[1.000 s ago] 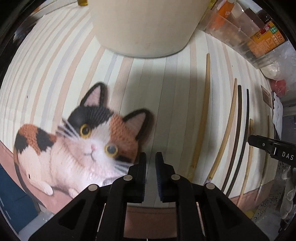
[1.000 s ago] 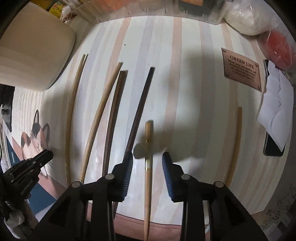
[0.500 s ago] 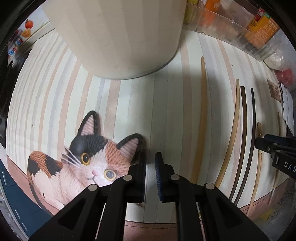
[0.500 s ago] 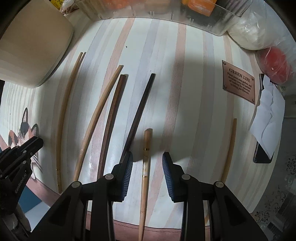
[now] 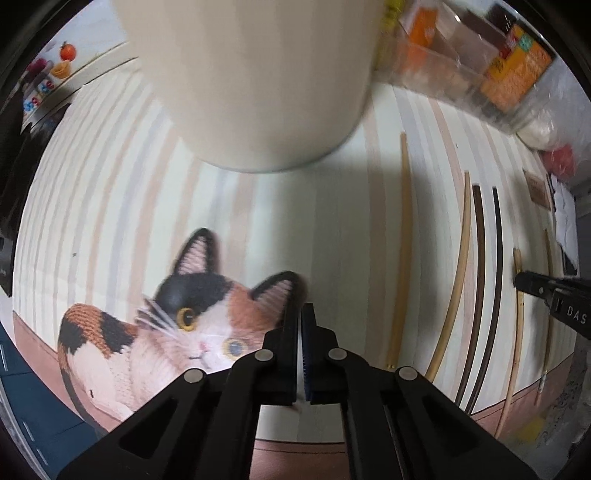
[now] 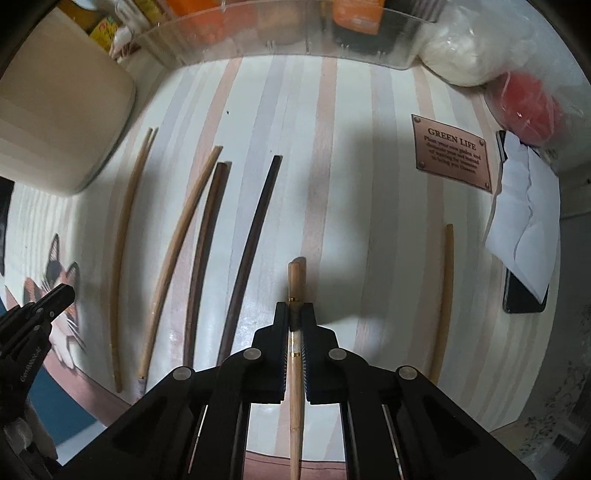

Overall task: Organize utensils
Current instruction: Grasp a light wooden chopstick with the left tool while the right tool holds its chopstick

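Between the right gripper's (image 6: 295, 314) jaws, a light wooden chopstick with a gold band (image 6: 296, 280) is being pinched; the jaws have just been closing, and the pads are now pressing on its shaft while its blunt end is sticking out past the fingertips. It is lying on the striped mat (image 6: 332, 147), pointing away from the camera.

Just to its left, a dark chopstick (image 6: 255, 236) is lying on the mat, then a dark brown chopstick (image 6: 207, 236) and a pale curved chopstick (image 6: 184, 236) almost touching it near their far ends. Further left, a thin pale pair of chopsticks (image 6: 123, 236) is resting close to the cream container (image 6: 55, 107). Well to the right, another pale chopstick (image 6: 445, 295) is lying alone, near a phone under white paper (image 6: 524, 221).

Over the calico cat print (image 5: 177, 325), the left gripper (image 5: 300, 314) is hanging clenched, with nothing between its fingers.

Beyond the chopsticks, a copper "GREEN LIFE" label (image 6: 452, 157) is sitting on the mat, and a clear plastic bin (image 6: 295, 33) is standing along the far edge.
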